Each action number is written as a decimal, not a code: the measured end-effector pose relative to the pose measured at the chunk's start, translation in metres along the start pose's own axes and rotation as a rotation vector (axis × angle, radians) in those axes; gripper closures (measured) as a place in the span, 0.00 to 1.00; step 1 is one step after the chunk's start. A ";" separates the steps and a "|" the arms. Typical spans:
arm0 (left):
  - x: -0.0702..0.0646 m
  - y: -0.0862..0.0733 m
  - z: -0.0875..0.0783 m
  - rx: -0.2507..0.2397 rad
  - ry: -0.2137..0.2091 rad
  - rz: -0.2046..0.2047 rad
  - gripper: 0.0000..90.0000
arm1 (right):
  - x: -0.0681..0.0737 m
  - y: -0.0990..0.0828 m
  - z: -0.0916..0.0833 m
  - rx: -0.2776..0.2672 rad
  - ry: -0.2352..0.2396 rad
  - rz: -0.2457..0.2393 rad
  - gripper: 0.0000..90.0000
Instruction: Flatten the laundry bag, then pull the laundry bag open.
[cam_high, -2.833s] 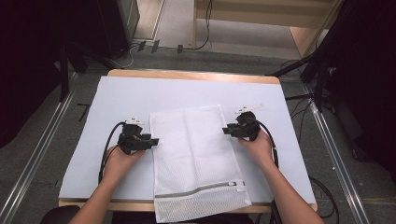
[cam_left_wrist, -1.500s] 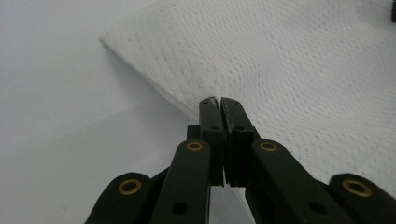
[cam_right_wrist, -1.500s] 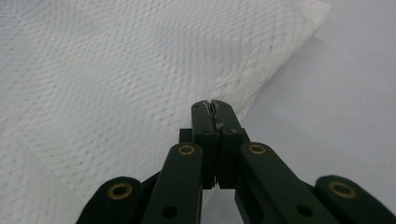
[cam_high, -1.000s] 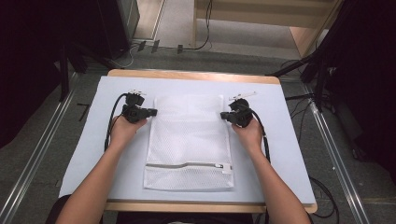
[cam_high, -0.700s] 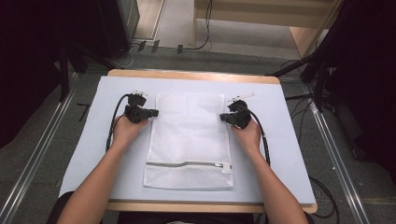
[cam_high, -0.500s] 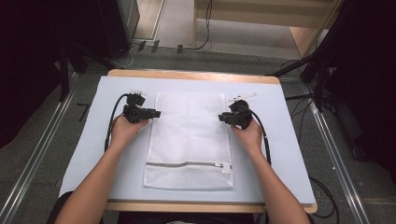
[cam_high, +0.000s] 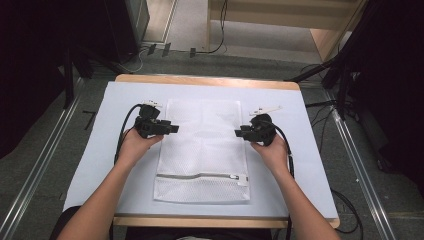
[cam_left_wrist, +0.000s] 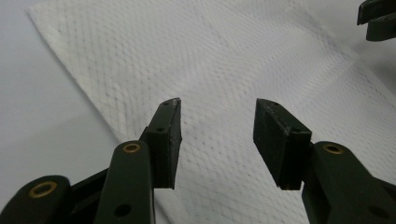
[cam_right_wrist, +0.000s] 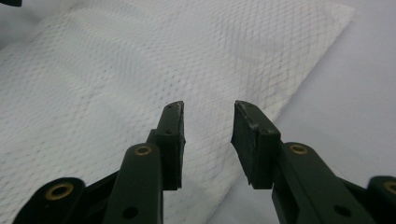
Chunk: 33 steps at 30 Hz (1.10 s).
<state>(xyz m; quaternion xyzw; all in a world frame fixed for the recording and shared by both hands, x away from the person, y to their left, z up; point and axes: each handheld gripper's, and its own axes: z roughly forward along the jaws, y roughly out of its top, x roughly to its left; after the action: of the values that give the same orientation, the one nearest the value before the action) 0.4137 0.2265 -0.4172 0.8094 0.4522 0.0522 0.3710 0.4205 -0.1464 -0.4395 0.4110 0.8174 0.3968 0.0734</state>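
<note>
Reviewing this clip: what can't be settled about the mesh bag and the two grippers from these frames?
- Mesh laundry bag contents: the weave is too fine to see through in the high view.
- Zipper slider position: too small in the high view.
- Whether the left gripper or right gripper touches the mesh: both gripper views look along open jaws, so their height above the fabric is unclear.

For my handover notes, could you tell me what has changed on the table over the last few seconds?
The white mesh laundry bag was slid away from the person, fully onto the table, and straightened. The left gripper and right gripper now sit open at its sides. The zipper stays at the near end.
</note>
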 end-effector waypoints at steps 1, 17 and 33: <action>-0.002 -0.001 -0.001 0.001 -0.004 0.006 0.57 | 0.000 -0.001 -0.001 -0.003 0.011 0.001 0.73; -0.034 -0.012 -0.007 0.014 -0.049 0.043 0.54 | 0.021 -0.029 -0.019 0.001 0.097 -0.061 0.74; -0.075 -0.025 -0.002 0.029 -0.097 0.111 0.54 | 0.040 -0.060 -0.030 0.045 0.148 -0.126 0.90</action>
<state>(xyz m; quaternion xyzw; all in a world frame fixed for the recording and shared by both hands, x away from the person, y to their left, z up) 0.3516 0.1775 -0.4127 0.8402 0.3888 0.0268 0.3771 0.3442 -0.1558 -0.4530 0.3299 0.8535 0.4023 0.0284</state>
